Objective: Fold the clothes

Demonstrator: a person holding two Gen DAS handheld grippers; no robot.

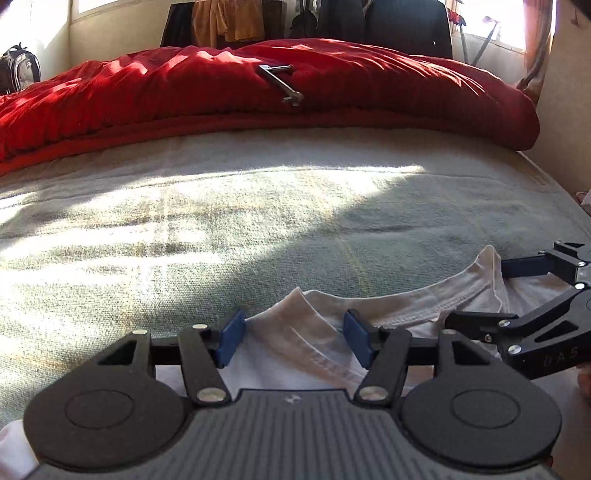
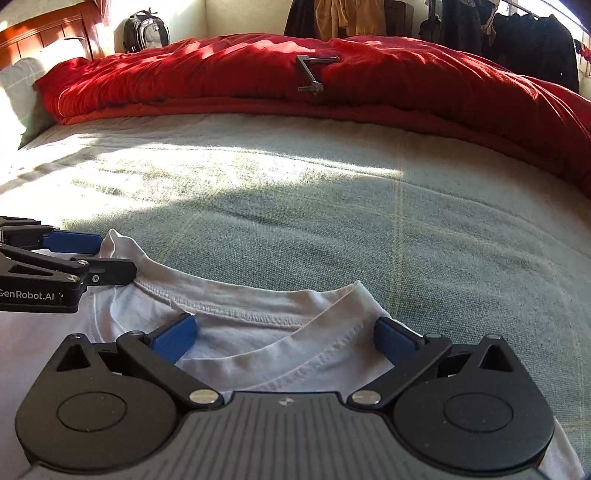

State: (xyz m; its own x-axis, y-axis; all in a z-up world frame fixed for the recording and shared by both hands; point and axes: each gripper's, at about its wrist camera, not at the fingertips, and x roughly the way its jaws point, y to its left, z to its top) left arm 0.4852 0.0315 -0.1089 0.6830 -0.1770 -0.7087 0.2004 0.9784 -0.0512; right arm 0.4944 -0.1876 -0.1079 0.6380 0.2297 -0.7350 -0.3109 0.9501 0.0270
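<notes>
Flat on bedspread (image 2: 369,206): white T-shirt (image 2: 258,321), neckline possibly doubled; both hand-held grippers (image 1: 293,341) (image 2: 286,341) agape.

Grey-green bed cover (image 2: 332,206) ahead of fingers; white T-shirt (image 2: 258,332) flat on it between fingertips, red duvet (image 2: 258,74) bunched far beyond.

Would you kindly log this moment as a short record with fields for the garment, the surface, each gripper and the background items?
garment: white T-shirt, lying on the bed, neckline toward the far side
surface: grey-green bedspread, partly sunlit
left gripper: open, blue pads straddling the left side of the collar
right gripper: open, pads either side of the right side of the collar
behind: red duvet bunched across the far side of the bed, a metal tool lying on it
far background: backpack by the wall, hanging clothes
</notes>
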